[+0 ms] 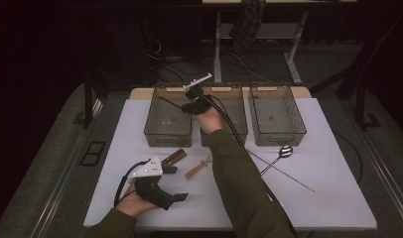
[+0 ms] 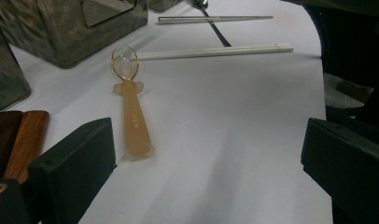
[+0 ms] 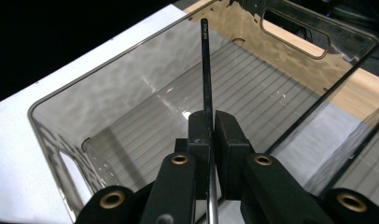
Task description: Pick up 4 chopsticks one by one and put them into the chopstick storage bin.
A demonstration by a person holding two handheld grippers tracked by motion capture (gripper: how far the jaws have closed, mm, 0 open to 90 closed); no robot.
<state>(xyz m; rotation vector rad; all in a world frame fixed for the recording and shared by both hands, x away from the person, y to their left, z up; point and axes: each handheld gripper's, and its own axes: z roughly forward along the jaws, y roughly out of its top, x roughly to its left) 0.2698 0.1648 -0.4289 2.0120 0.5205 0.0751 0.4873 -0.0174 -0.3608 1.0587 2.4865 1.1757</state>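
Observation:
My right gripper [image 1: 190, 102] hangs over the left smoky bin [image 1: 168, 136] at the back of the table, shut on a thin dark stick [image 1: 171, 101]. In the right gripper view the jaws [image 3: 211, 117] pinch the stick [image 3: 204, 60], which points out over the bin's ribbed floor [image 3: 145, 84]. My left gripper [image 1: 175, 182] rests low at the front left with its jaws open and nothing between them [image 2: 208, 140]. An amber plastic spoon [image 2: 131, 116] lies on the white table ahead of it, also seen as the spoon [image 1: 198, 169] in the high view.
A middle bin [image 1: 237, 128] and a right bin [image 1: 278, 137] stand beside the left one. Two brown wooden handles [image 2: 19, 140] lie by the left jaw. A white stick [image 2: 215, 50], a metal stick [image 2: 215, 19] and a dark round-headed spoon [image 1: 285, 151] lie to the right.

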